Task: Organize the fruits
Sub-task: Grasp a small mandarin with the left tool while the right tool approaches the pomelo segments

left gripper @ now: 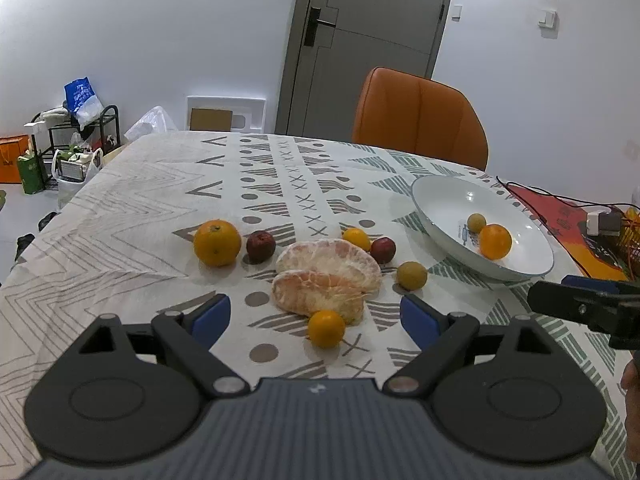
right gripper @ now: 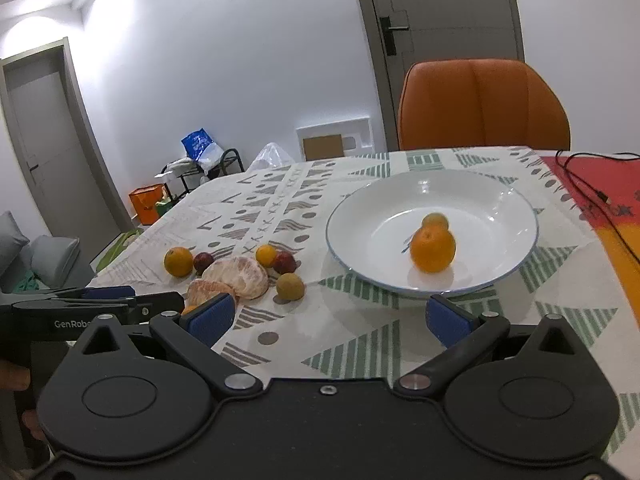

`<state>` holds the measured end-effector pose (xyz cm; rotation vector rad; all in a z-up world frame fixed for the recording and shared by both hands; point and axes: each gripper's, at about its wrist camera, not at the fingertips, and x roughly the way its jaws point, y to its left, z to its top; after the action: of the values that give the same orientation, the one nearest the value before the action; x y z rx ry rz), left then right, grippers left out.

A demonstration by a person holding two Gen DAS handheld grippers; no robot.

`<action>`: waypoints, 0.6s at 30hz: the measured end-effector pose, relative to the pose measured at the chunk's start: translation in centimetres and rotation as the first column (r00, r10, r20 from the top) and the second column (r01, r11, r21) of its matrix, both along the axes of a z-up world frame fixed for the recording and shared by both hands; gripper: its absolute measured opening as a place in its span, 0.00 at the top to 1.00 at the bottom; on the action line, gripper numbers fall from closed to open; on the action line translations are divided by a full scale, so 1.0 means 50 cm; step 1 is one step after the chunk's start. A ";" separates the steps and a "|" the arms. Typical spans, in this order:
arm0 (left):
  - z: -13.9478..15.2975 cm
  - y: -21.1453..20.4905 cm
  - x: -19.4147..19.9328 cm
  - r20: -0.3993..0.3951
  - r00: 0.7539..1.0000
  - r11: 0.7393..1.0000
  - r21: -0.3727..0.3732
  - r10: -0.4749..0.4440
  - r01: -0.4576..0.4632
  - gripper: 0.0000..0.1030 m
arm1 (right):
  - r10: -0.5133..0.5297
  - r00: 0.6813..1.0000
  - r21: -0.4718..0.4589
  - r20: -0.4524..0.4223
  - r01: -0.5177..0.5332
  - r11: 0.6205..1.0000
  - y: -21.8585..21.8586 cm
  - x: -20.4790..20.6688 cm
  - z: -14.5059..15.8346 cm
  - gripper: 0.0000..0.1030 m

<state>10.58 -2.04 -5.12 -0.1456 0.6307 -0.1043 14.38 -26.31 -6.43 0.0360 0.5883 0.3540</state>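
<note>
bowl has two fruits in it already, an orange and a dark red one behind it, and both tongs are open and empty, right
Not quite. The fruit behind the orange in the bowl is small and yellow-green, not dark red; the left wrist view shows it. Both dark red fruits are on the tablecloth. The left tongs and right tongs are open and empty.

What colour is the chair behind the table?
Orange; the chair shows best in the right wrist view.

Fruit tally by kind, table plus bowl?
Oranges and small orange citrus: 4, namely big orange, two small on the table, one in the bowl
Dark red fruits: 2
Yellow-green fruits: 2
Peeled pomelo pieces: 2
Total: 10
</note>
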 end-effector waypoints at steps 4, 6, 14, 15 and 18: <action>-0.010 0.008 0.004 -0.012 1.000 1.000 -0.018 -0.007 0.007 0.15 | 0.014 1.000 0.006 -0.009 -0.014 1.000 0.013 0.005 -0.004 0.00; -0.017 0.009 0.007 -0.017 1.000 1.000 -0.025 -0.015 0.015 0.21 | 0.031 1.000 0.004 -0.001 -0.031 1.000 0.023 0.006 -0.005 0.00; -0.046 0.002 0.030 -0.063 0.998 0.998 -0.059 -0.029 0.026 0.48 | 0.071 0.997 0.014 -0.030 -0.071 0.997 0.053 0.031 -0.021 0.15; -0.049 0.000 0.032 -0.062 0.998 0.998 -0.056 -0.027 0.023 0.49 | 0.075 0.997 0.013 -0.036 -0.074 0.997 0.056 0.033 -0.024 0.16; -0.054 0.000 0.038 -0.056 0.998 0.999 -0.049 -0.017 0.015 0.63 | 0.091 0.995 0.012 -0.042 -0.090 0.996 0.067 0.036 -0.032 0.20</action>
<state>12.49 -2.02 -7.82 -0.1907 0.6865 -0.1312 16.16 -22.98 -8.01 0.0265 0.6312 0.4452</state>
